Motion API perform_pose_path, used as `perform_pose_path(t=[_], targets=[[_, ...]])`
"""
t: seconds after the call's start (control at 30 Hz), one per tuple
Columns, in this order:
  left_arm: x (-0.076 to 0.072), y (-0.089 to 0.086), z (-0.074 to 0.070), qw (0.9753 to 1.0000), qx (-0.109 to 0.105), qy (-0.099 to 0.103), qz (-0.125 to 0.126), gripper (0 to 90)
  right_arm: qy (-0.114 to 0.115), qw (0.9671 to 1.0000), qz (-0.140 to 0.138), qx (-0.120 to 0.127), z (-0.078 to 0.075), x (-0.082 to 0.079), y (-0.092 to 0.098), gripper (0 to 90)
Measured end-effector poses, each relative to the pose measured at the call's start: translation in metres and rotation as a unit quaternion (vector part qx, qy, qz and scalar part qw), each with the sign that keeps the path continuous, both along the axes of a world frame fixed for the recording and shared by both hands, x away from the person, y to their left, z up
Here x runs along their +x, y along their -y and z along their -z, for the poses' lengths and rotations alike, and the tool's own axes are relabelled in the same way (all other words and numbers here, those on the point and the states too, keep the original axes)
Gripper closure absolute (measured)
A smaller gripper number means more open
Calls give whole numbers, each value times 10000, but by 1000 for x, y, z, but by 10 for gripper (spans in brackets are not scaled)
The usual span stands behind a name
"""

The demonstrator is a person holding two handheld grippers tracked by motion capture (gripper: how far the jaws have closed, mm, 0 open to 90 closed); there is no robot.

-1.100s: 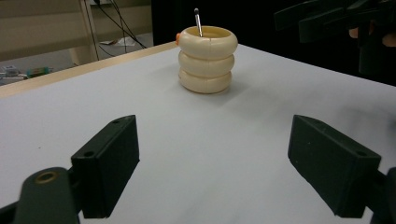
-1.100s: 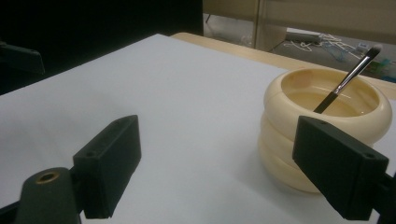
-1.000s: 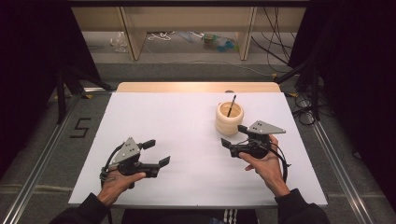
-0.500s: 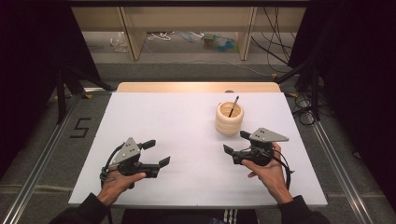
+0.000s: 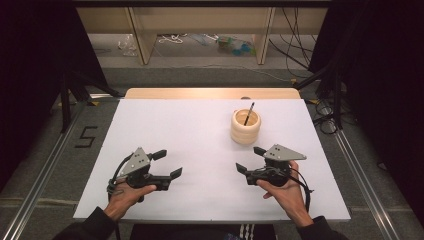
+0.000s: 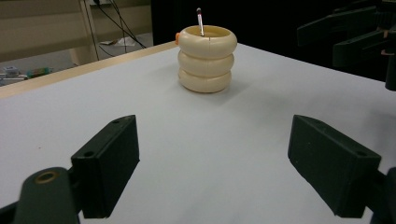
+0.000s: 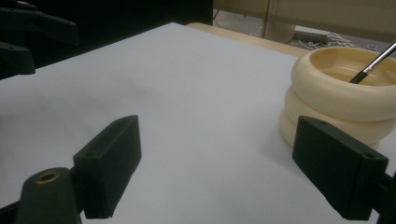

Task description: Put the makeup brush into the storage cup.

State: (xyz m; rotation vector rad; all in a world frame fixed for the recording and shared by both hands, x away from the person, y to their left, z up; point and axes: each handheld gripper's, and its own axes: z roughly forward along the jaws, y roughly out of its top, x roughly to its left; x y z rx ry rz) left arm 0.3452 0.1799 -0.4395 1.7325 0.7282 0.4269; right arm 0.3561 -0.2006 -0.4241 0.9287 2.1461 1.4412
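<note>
High view: white bench, one cream ribbed holder standing upright on its right-hand half toward the far edge, made up of three stacked rings, with a thin dark brush leaning inside it, tip up. Left claw, held in the person's left hand near the front left of the bench, jaws spread, nothing between them, well apart from the holder. Right claw, held in the right hand near the front right, jaws spread and empty, near the holder but not touching it. Left gripper view: both black jaws wide apart over bare bench surface, holder upright farther off between them, brush handle rising above its rim, other claw at the upper right edge. Right gripper view: jaws spread, holder just beyond the right-hand jaw, brush resting against the inner rim.
</note>
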Motion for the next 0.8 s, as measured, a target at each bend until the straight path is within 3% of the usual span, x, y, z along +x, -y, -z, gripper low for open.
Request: perform_pose_path(t=[0.3, 0.33, 0.4, 0.5, 0.57, 0.63, 0.8], targets=[[0, 0, 0, 10000, 52, 48, 35, 161, 5, 10000, 12, 43, 2, -6, 2, 163], [0, 1, 0, 10000, 37, 34, 27, 161, -102, 9999, 2, 38, 2, -8, 2, 163], [0, 1, 0, 10000, 38, 40, 27, 161, 29, 10000, 16, 69, 2, -7, 2, 163], [1, 0, 0, 10000, 47, 41, 24, 161, 42, 10000, 17, 86, 2, -8, 3, 163], [0, 0, 0, 10000, 45, 49, 36, 162, -78, 9999, 15, 73, 1, -9, 3, 163], [1, 0, 0, 10000, 42, 40, 21, 161, 12, 10000, 3, 60, 2, -8, 4, 163], [0, 1, 0, 10000, 30, 39, 31, 162, -76, 9998, 27, 174, 2, -10, 4, 163]])
